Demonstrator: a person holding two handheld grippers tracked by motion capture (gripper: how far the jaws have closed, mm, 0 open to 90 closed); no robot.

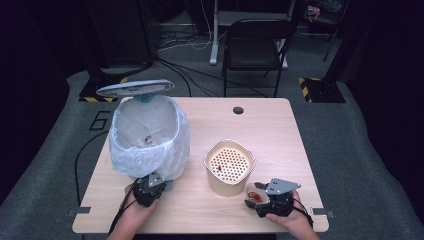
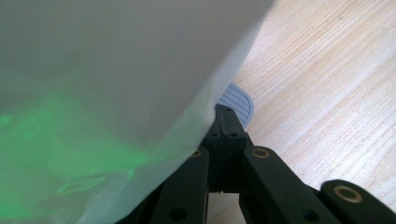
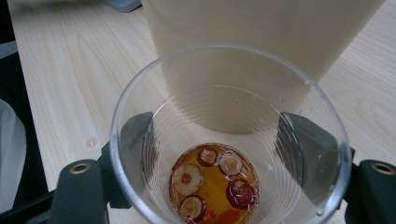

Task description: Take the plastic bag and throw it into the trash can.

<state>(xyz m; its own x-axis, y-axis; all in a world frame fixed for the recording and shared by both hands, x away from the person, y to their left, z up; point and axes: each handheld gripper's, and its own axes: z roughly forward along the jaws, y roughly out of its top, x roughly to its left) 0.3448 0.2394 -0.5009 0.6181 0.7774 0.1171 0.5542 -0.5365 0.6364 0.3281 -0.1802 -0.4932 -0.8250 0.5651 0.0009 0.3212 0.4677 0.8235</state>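
High view looks down over the table [image 1: 200, 210]; gripper views sit close above it

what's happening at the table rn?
A person works a hand-held gripper in each hand. The right hand-held gripper has its jaws on either side of a clear plastic cup holding amber liquid and sliced dried fruit, beside a cream strainer container. The left hand-held gripper, jaws shut, sits at the base of the bag-lined bin, on its pedal; the lid is up.

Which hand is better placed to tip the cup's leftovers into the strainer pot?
Right. The right gripper has its fingers around the clear cup, beside the strainer pot. The left gripper sits shut at the bin's pedal.
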